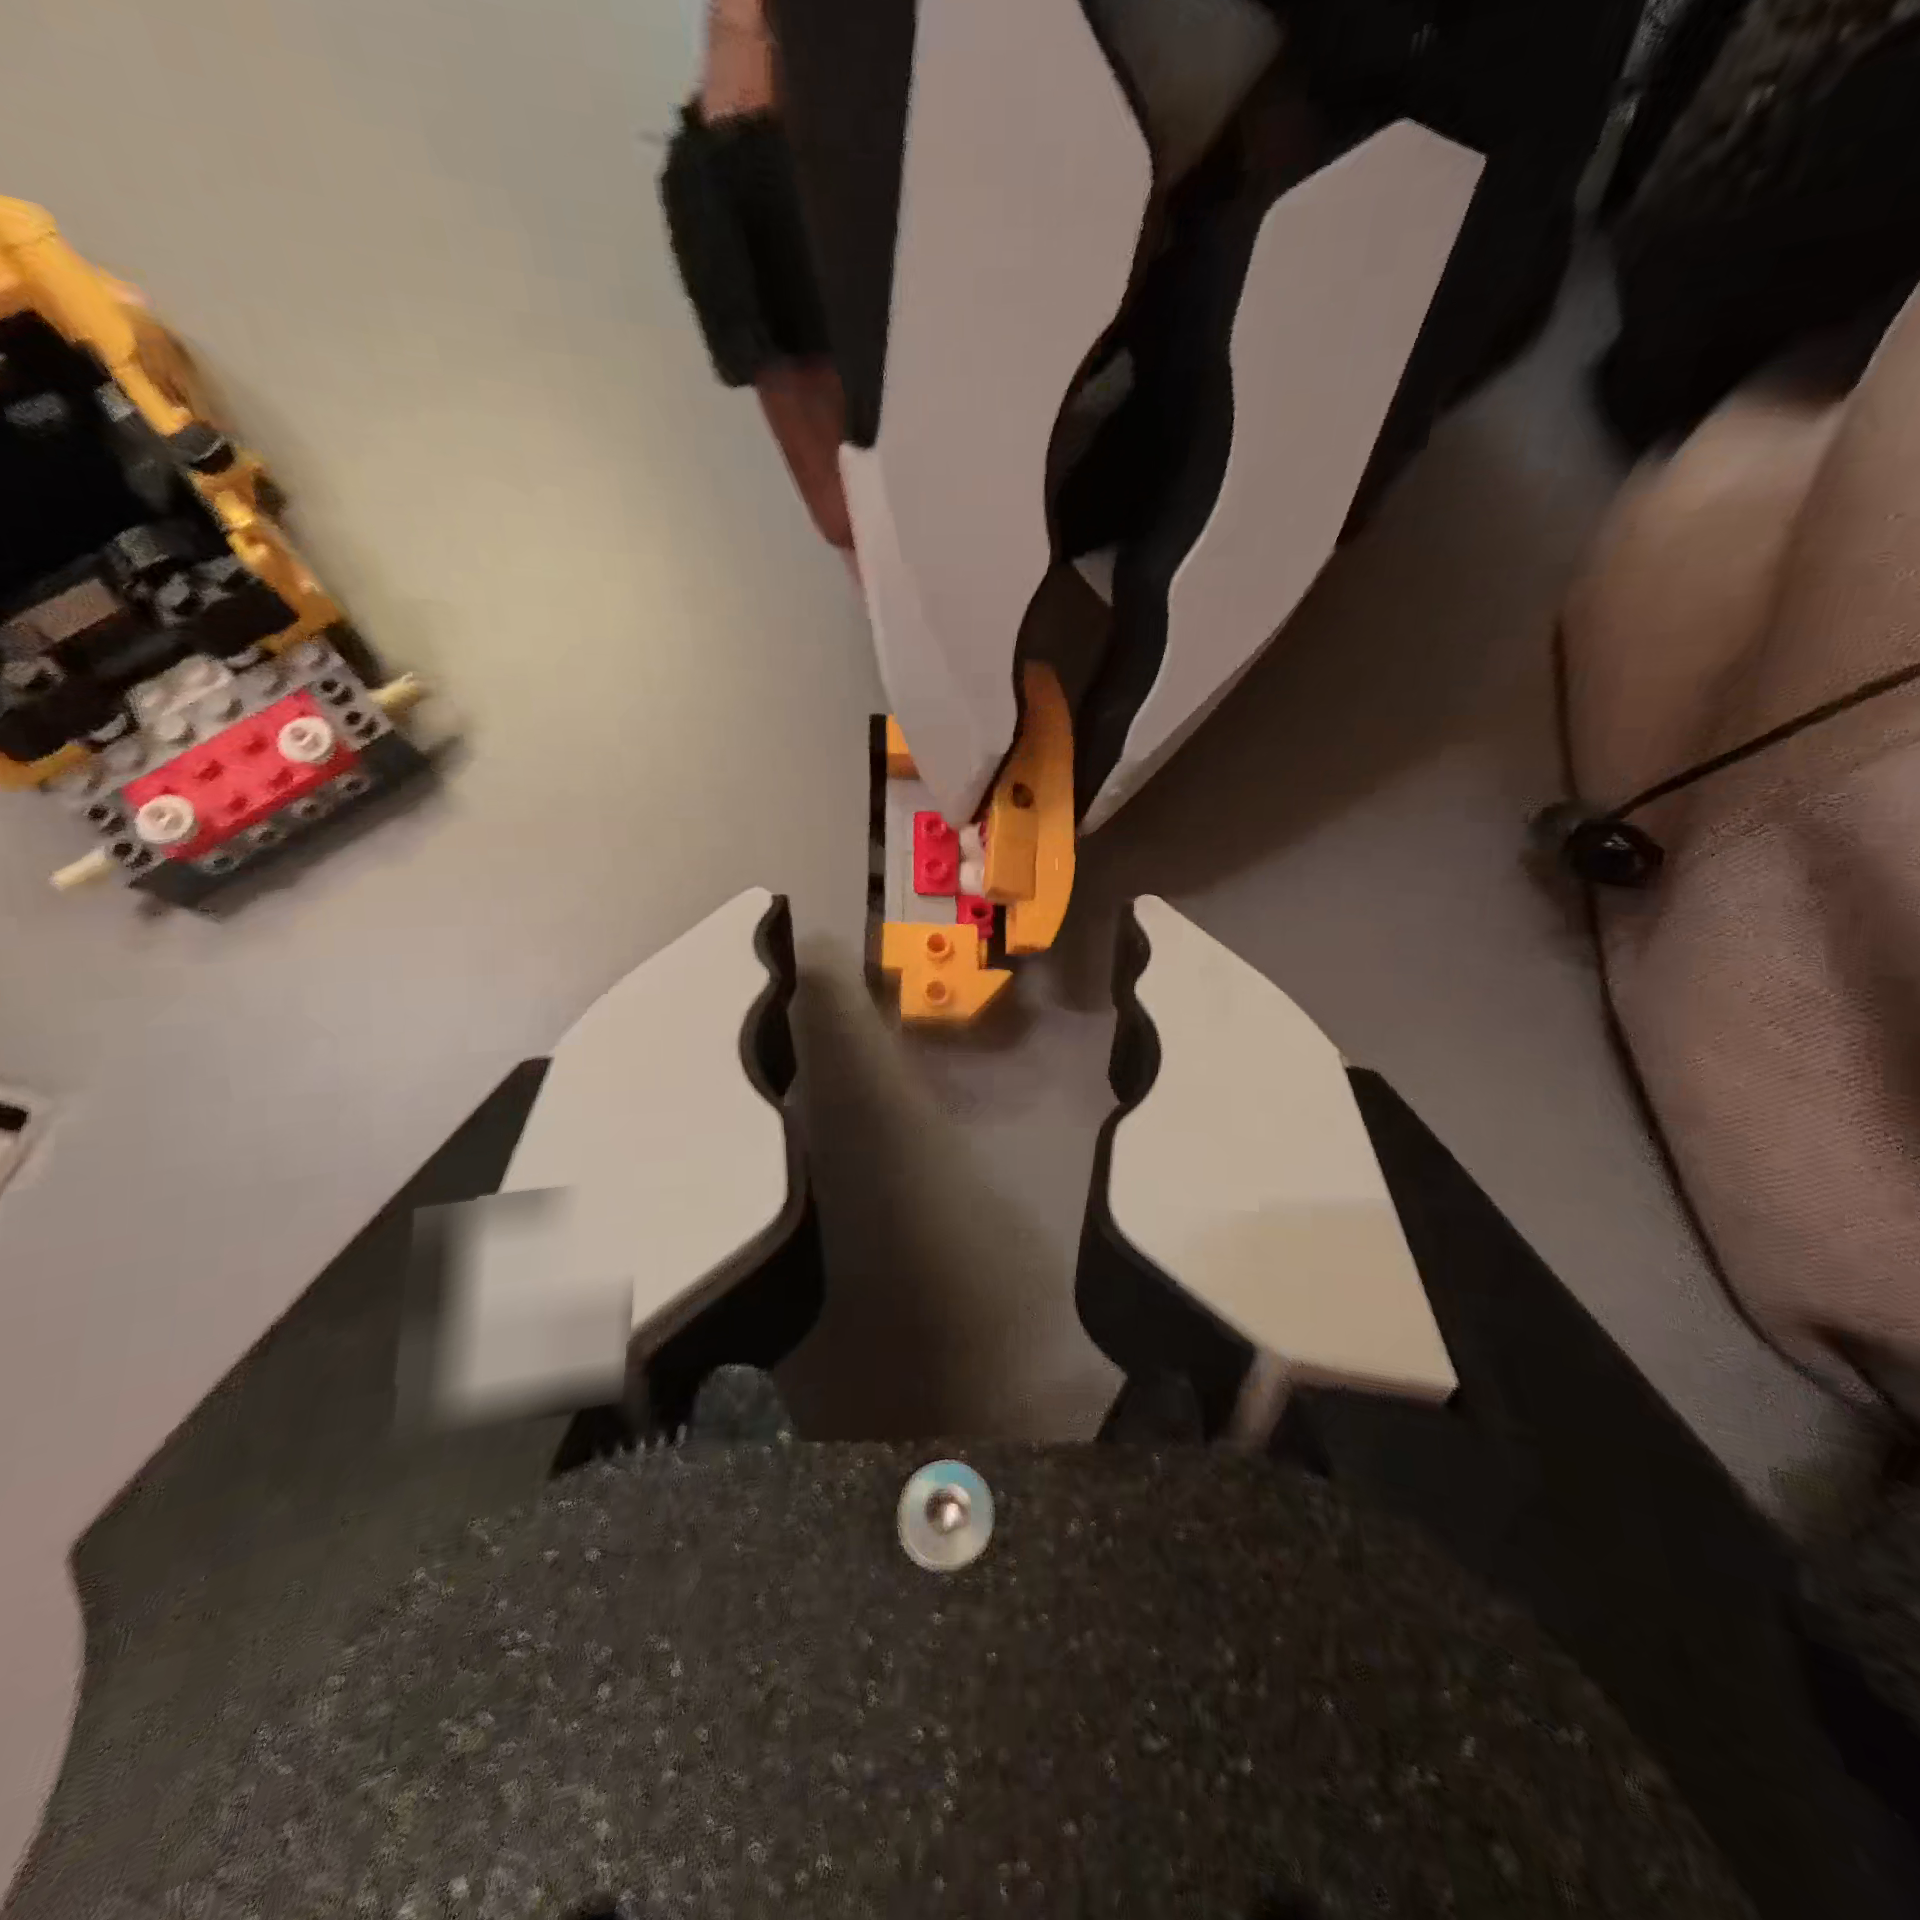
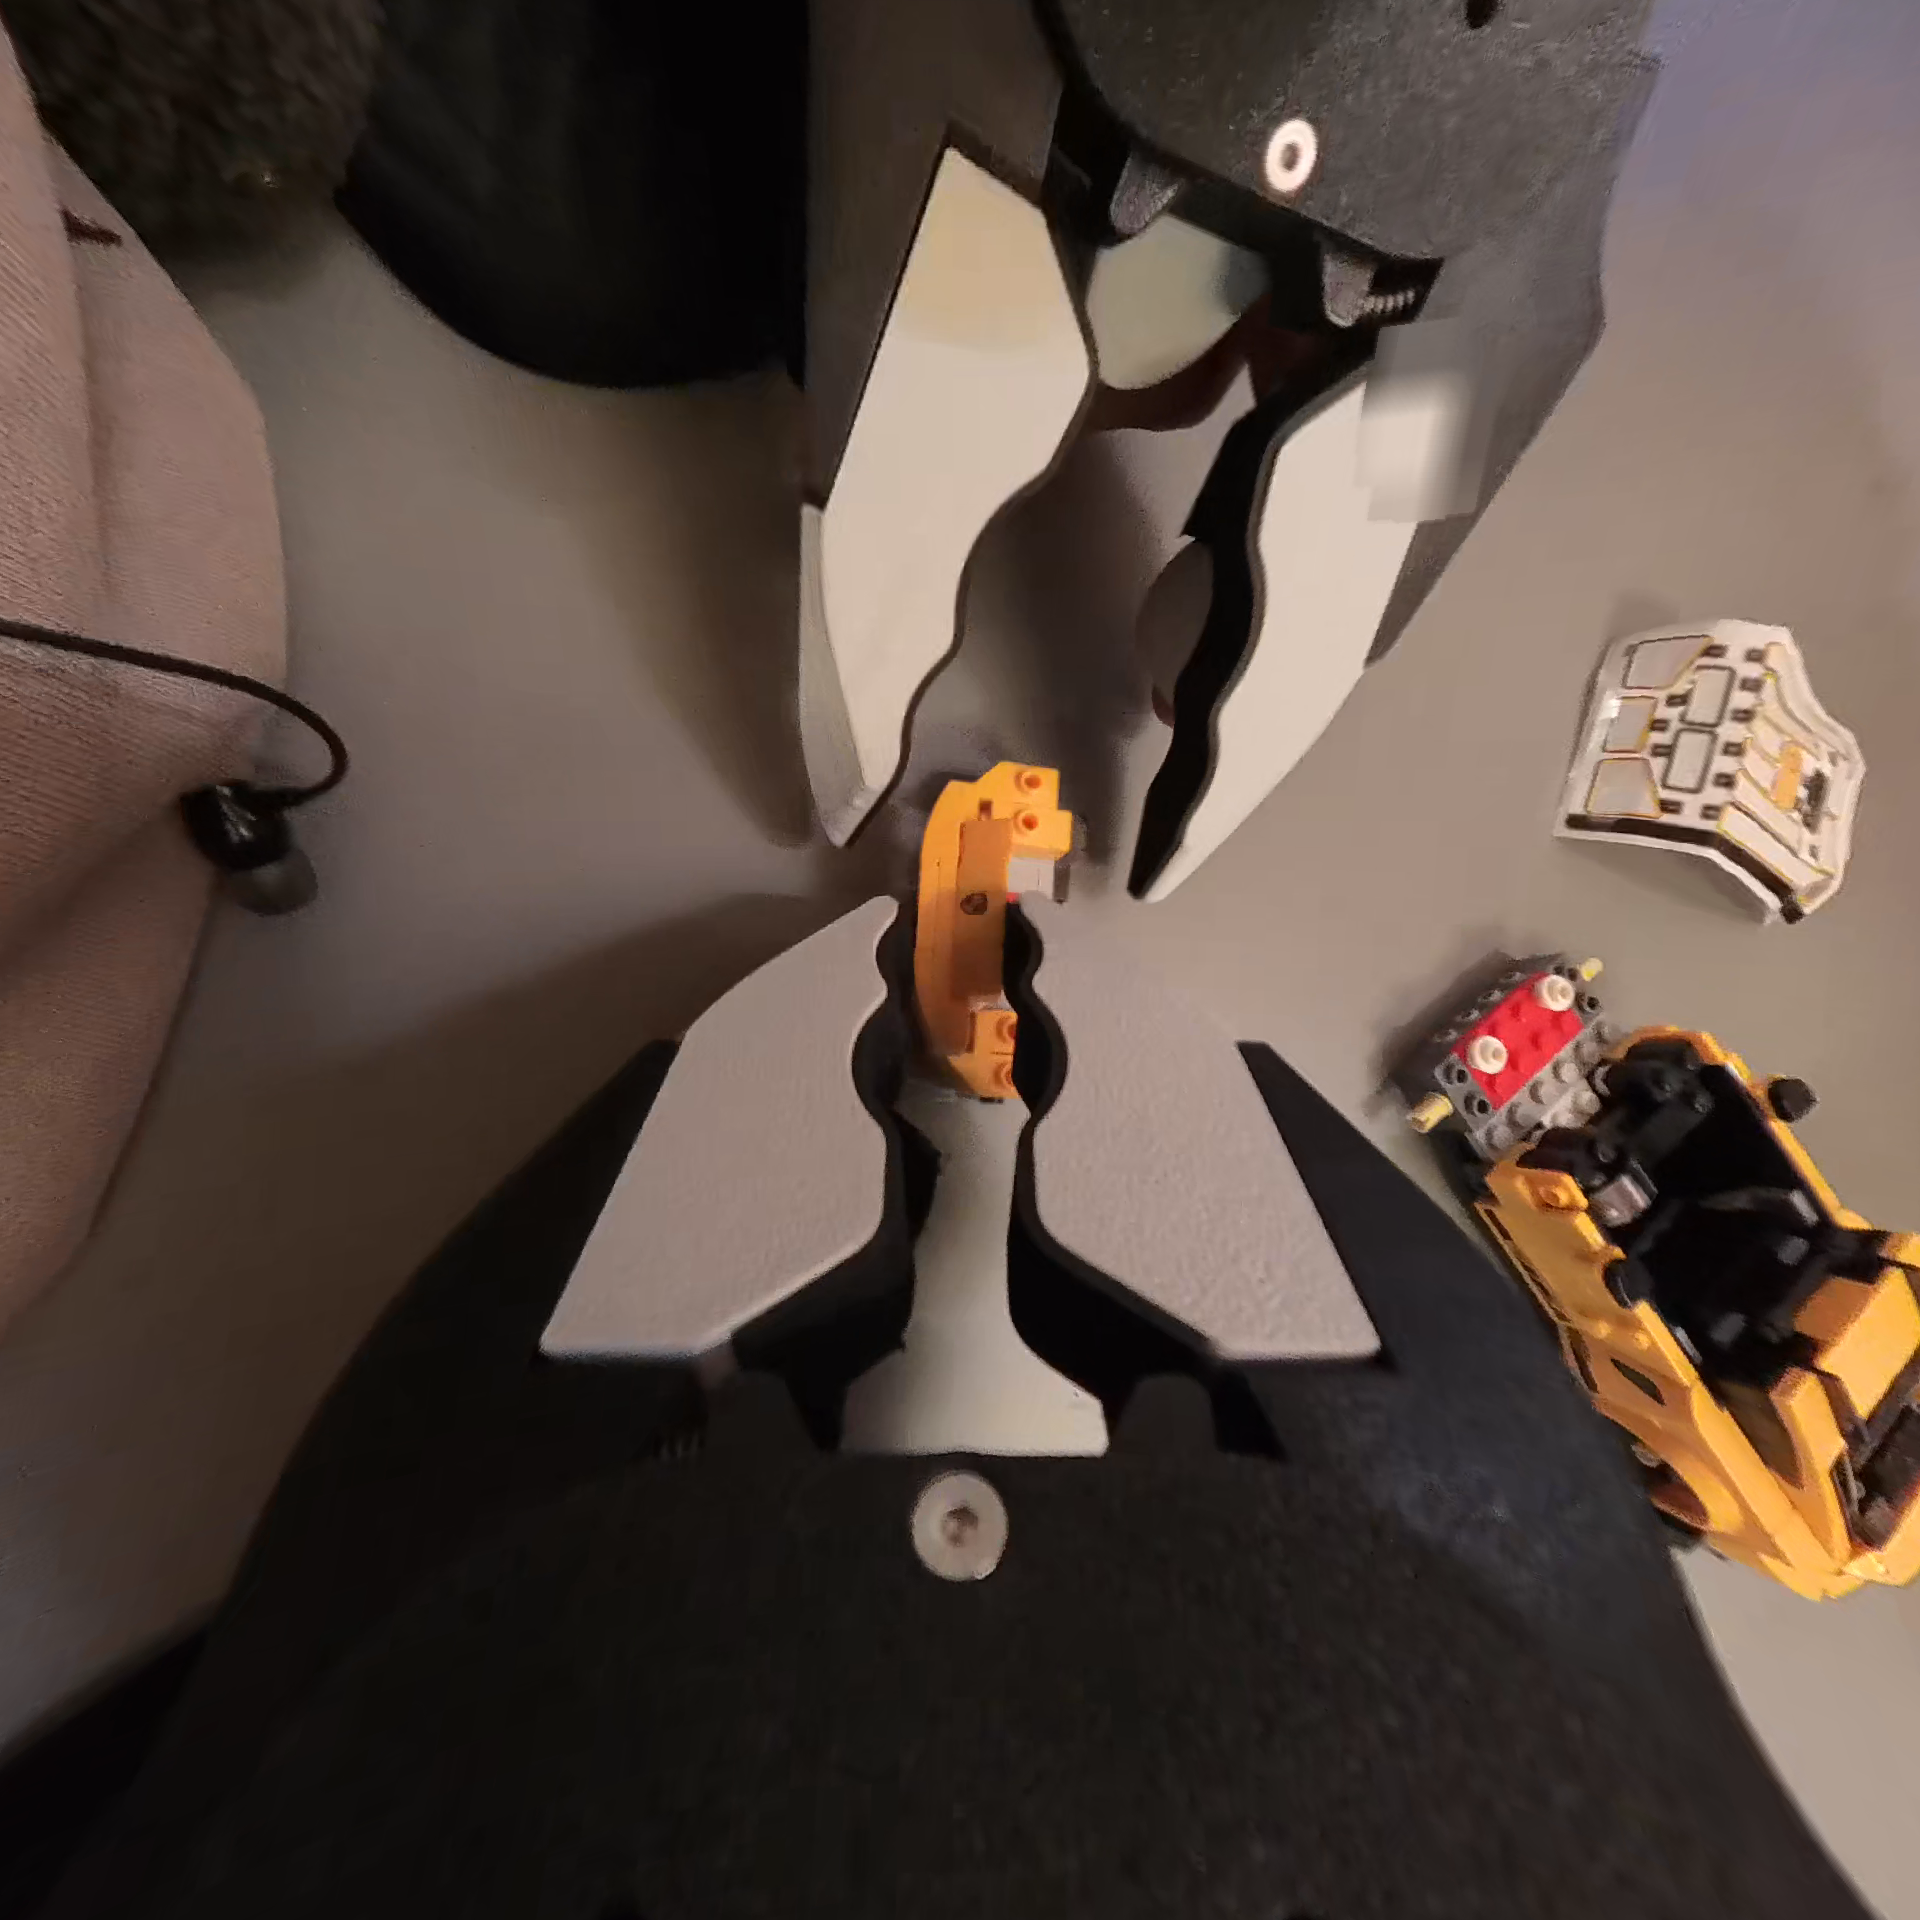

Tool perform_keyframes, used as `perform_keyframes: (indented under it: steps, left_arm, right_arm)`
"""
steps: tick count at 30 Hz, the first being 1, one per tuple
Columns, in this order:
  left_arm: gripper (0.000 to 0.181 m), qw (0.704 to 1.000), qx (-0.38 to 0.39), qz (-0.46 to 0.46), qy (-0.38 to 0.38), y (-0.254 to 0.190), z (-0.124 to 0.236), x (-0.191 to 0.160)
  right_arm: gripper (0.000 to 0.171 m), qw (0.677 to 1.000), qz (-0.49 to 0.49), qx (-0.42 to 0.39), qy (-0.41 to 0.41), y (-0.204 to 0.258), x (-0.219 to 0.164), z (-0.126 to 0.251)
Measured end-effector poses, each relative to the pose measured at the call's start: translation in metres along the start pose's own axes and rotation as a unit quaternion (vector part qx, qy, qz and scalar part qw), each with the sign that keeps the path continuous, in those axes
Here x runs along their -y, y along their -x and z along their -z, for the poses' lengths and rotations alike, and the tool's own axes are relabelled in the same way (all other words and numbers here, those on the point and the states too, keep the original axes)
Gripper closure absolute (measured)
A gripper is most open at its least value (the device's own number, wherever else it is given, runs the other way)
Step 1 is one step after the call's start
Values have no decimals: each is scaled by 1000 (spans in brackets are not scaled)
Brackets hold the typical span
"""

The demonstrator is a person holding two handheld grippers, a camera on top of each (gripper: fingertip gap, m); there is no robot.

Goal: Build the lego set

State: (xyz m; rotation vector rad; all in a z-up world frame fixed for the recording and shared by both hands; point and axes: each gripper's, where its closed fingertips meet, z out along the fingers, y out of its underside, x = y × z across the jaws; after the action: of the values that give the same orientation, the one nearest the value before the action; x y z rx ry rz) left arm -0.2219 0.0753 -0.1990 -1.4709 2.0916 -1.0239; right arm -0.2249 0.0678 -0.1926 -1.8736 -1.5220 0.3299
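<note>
A small orange sub-assembly [image 2: 961,914] with a curved arch, red bricks and grey bricks sits between both grippers over the grey table. My right gripper [image 2: 961,925] is shut on it, its fingers clamping the arch at the sides. In the left wrist view the right gripper [image 1: 1023,816] comes down from the top onto the sub-assembly [image 1: 940,966]. My left gripper [image 1: 956,909] is open, its fingertips on either side of the sub-assembly's near end and apart from it. It also shows open in the right wrist view [image 2: 992,857].
A partly built yellow and black car with a red and grey studded end lies on the table [image 1: 156,623] [image 2: 1662,1247]. A sticker sheet [image 2: 1714,769] lies beyond it. A person's beige garment with a black drawstring [image 1: 1766,831] [image 2: 104,623] borders the table. The tips of both grippers are at nearly the same place.
</note>
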Motion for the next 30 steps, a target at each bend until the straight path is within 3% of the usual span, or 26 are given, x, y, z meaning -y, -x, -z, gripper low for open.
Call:
perform_keyframes:
  steps: [10,22,30]
  left_arm:
    - [148,999,3,-31,5,0,-8,-4]
    - [149,999,12,-44,-4,2,-9,-3]
    - [147,998,23,-57,-1,2,-9,-3]
  right_arm:
    - [155,999,-4,27,34,1,-8,-8]
    - [147,999,-20,39,20,4,-6,2]
    - [153,994,12,111,19,12,-3,0]
